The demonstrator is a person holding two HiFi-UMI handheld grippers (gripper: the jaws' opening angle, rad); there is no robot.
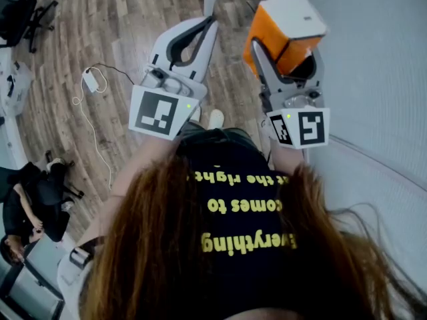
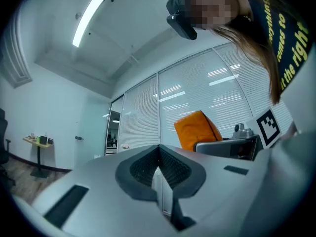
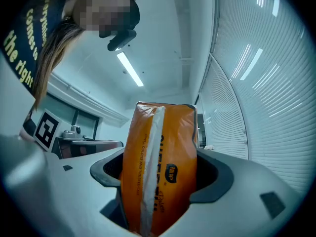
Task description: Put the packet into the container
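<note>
An orange packet with a white seam stands upright between the jaws of my right gripper, which is shut on it. In the right gripper view the packet fills the gap between the dark pads. My left gripper is beside it on the left, shut and holding nothing; its pads meet in the left gripper view. From there the packet shows to the right. Both grippers point upward, at ceiling and walls. No container shows in any view.
Below lies a wooden floor with a white adapter and cable and an office chair. A pale surface runs along the right. A seated person is at lower left. Glass walls with blinds surround the room.
</note>
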